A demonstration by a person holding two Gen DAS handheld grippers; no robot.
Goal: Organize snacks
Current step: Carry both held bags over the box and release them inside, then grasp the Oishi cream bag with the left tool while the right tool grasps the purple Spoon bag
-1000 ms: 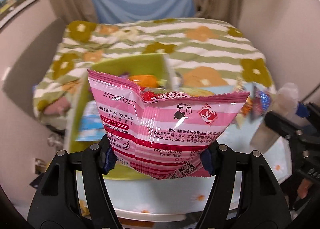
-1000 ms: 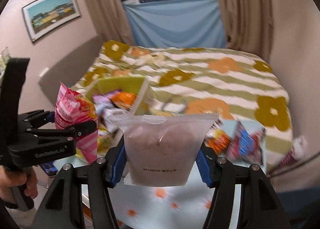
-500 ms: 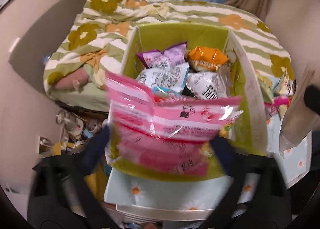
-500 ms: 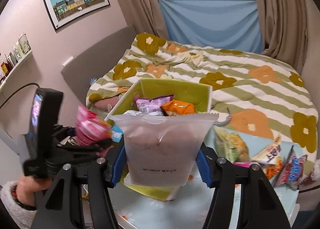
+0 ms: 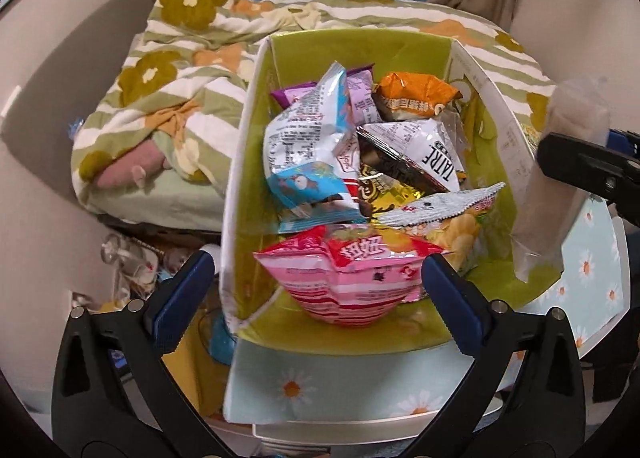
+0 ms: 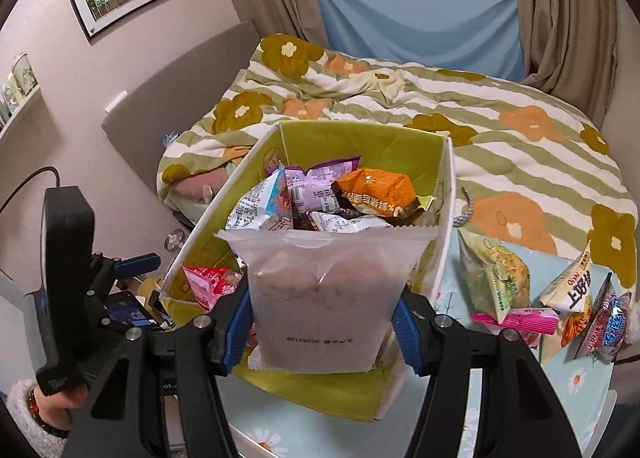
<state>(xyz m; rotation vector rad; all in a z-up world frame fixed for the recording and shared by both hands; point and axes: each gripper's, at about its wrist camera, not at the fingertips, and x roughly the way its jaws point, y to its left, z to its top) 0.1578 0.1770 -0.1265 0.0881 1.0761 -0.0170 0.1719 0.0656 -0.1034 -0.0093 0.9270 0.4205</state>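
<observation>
Green-lined cardboard box (image 5: 248,162) sat at the table's (image 5: 304,386) left edge, flaps up, nearly full of crinkly foil packets; free room only at the near end. Left gripper (image 5: 320,290) stood spread wide over that near end, blue pads clear of the pink striped packet (image 5: 344,278), which lay loose inside the box between them, touching neither. Right gripper (image 6: 324,322) was clamped on a frosted translucent pouch (image 6: 320,290), flat with a serrated top edge, upright just over the box's near wall; a date line printed low on it was too small to read. In the box: orange puffed bag (image 5: 412,98), purple sachet (image 6: 320,182), silver pack marked "TATRE" (image 5: 436,154). More packets (image 6: 532,298) lay loose on the daisy-print tablecloth to the right, one reading "Oishi". Striped floral bedspread (image 6: 480,126) behind.
</observation>
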